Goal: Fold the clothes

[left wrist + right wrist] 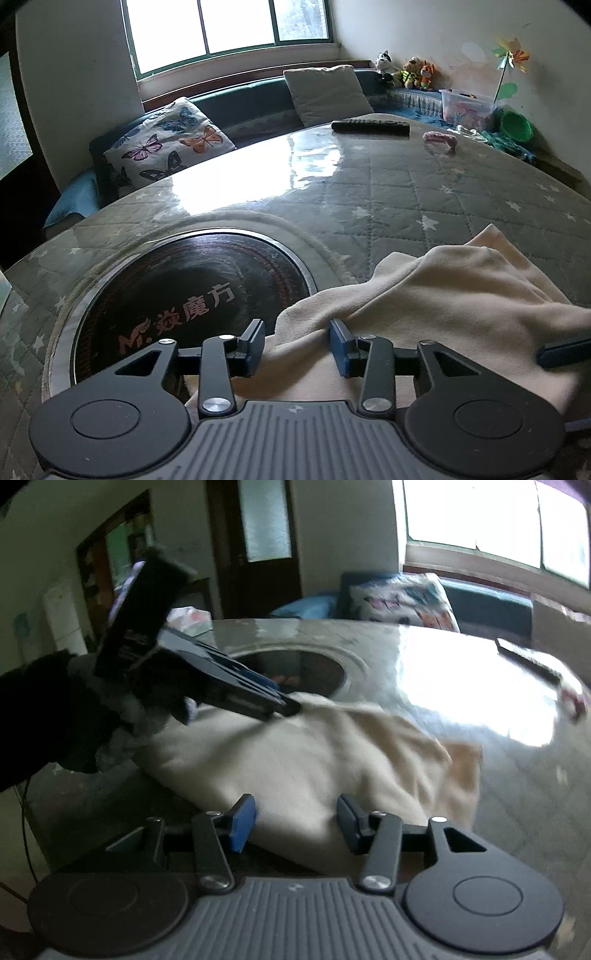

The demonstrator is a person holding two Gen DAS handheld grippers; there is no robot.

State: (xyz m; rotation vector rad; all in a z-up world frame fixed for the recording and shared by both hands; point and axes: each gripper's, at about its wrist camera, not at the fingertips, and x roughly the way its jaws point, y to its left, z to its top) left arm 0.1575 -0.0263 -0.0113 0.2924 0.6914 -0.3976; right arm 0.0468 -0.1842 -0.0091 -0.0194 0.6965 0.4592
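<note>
I see both grippers, left (297,343) and right (297,821), spread wide above the cream cloth (443,295) on the table (406,192).

A home living room: a cushioned window seat (258,99) carries a butterfly pillow (166,144) and stuffed toys (406,72), a remote control (370,126) lies on the quilt-covered bench (406,192), and a refrigerator (64,616) stands beyond a wooden door (258,542).

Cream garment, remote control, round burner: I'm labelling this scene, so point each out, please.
cream garment (461,295), left wrist view, on its raised middle fold.
remote control (370,126), left wrist view, on its button face.
round burner (192,295), left wrist view, on the dark glass.
</note>
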